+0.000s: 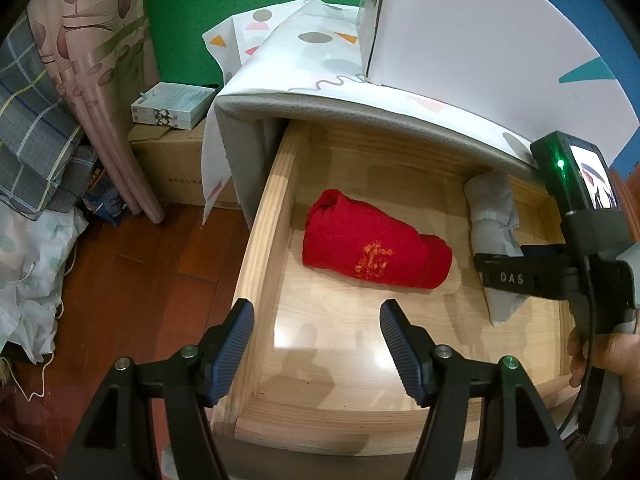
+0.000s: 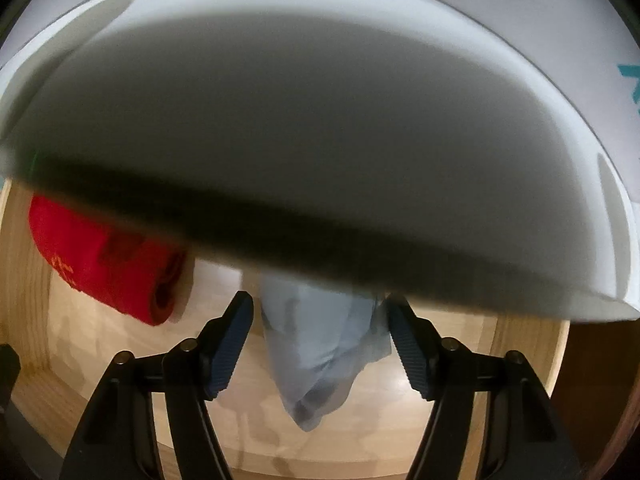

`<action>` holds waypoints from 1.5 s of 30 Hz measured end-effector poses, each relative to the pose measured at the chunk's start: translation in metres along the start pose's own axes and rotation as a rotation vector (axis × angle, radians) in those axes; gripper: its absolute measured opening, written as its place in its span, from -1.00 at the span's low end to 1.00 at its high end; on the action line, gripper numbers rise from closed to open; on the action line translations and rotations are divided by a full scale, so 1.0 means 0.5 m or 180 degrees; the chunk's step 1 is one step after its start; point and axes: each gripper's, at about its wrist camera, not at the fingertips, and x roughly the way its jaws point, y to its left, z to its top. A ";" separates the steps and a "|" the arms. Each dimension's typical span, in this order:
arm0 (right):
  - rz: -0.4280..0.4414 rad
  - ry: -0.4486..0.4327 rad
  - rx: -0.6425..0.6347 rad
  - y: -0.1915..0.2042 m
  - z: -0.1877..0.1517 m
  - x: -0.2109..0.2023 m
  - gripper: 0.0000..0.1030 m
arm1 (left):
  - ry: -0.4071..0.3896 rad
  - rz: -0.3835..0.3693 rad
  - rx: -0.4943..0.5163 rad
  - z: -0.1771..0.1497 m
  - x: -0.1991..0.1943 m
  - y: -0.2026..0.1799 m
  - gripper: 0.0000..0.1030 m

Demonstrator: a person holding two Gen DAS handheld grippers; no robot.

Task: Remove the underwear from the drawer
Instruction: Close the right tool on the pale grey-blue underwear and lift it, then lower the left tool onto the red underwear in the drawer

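Observation:
An open wooden drawer (image 1: 264, 216) holds two rolled pieces of underwear. The red one (image 1: 372, 244) with an orange print lies in the middle and shows at the left in the right wrist view (image 2: 108, 264). The pale grey-blue one (image 1: 492, 216) lies at the right side. My right gripper (image 2: 316, 308) reaches down into the drawer with the pale roll (image 2: 316, 340) between its fingers; the right pad touches the cloth, the left pad stands just off it. My left gripper (image 1: 316, 312) hovers open over the drawer's front left corner, holding nothing.
The cabinet top overhangs the drawer's back, covered by a patterned cloth (image 1: 320, 60); it fills the upper right wrist view (image 2: 320, 120). To the left are a cardboard box (image 1: 176, 168), a curtain (image 1: 100, 80) and wooden floor (image 1: 140, 280). A hand (image 1: 600, 356) holds the right gripper.

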 end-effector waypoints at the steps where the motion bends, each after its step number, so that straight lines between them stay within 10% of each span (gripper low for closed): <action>1: 0.0015 0.0005 0.0013 -0.001 0.000 0.001 0.08 | 0.0001 -0.0002 -0.0002 0.000 0.000 0.000 0.30; 45: 0.0150 0.0927 0.0285 -0.144 -0.191 0.026 -0.23 | 0.0237 -0.0019 0.0110 0.000 0.028 -0.024 0.30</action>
